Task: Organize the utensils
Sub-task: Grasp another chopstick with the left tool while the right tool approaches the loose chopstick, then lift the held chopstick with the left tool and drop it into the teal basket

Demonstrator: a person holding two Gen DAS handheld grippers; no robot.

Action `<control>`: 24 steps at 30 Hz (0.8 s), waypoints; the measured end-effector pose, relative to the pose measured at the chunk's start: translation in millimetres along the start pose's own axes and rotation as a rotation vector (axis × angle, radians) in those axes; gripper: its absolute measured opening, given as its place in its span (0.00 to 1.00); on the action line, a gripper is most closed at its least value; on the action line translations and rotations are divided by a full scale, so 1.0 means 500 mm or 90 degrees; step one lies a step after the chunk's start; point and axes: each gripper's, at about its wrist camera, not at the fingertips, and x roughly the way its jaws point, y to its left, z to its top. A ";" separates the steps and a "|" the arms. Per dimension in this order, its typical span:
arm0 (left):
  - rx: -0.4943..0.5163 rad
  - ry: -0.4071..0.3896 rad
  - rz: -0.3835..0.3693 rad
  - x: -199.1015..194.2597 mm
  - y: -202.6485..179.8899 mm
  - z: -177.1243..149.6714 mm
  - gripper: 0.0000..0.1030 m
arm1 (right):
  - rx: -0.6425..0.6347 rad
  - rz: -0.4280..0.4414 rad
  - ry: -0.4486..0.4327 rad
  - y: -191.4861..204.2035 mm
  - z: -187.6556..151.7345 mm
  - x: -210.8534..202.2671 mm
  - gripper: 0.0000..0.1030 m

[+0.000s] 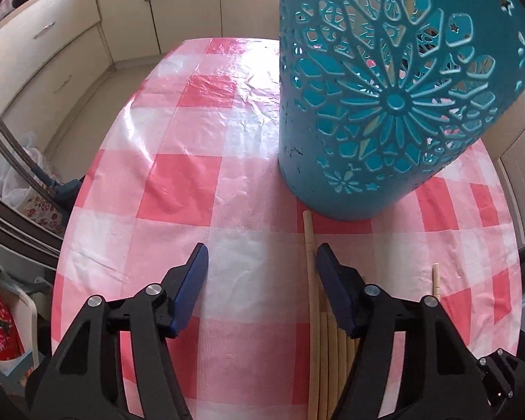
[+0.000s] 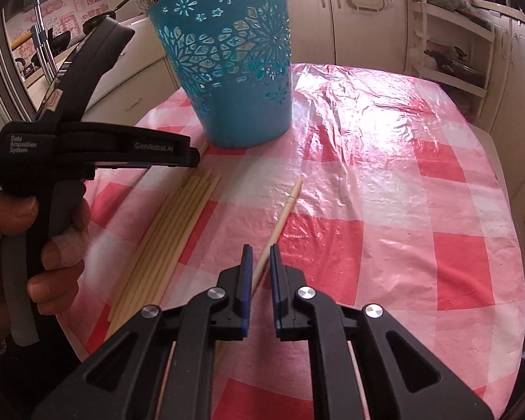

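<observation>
Chopsticks [image 2: 164,241] lie bundled near the bin [image 2: 227,70], none visibly binned.
Right gripper [image 2: 260,255] clamps one chopstick [image 2: 283,213]; left gripper [image 1: 260,262] gapes, empty.

The teal basket's [image 1: 385,105] rim is running off the left wrist view's top edge. The chopstick bundle's [image 2: 164,231] near ends are disappearing under the right gripper [image 2: 260,255], whose fingers are hiding the single chopstick's [image 2: 283,210] near part.

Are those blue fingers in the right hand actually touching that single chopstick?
Touching. In the right wrist view the right gripper has its fingers closed narrowly around the lone chopstick, which runs between them with no visible gap.
</observation>
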 end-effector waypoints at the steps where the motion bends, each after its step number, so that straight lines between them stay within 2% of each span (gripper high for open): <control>1: 0.006 -0.003 0.008 0.001 -0.002 -0.001 0.44 | 0.001 0.001 0.000 0.001 0.000 0.000 0.10; 2: 0.011 -0.006 0.016 0.001 -0.004 0.000 0.34 | 0.001 0.001 0.000 0.000 0.001 0.000 0.10; 3: 0.015 -0.007 0.016 0.001 -0.003 0.000 0.28 | 0.001 0.001 0.000 0.000 0.002 0.000 0.10; 5: 0.022 -0.004 0.004 0.001 -0.001 0.002 0.07 | -0.006 -0.006 0.000 0.001 0.004 0.002 0.10; 11: 0.029 0.007 -0.015 -0.011 0.019 -0.008 0.05 | -0.008 -0.027 0.003 -0.002 0.015 0.011 0.10; 24: 0.060 -0.043 -0.021 -0.130 0.038 -0.070 0.05 | -0.010 -0.080 0.008 -0.012 0.034 0.022 0.10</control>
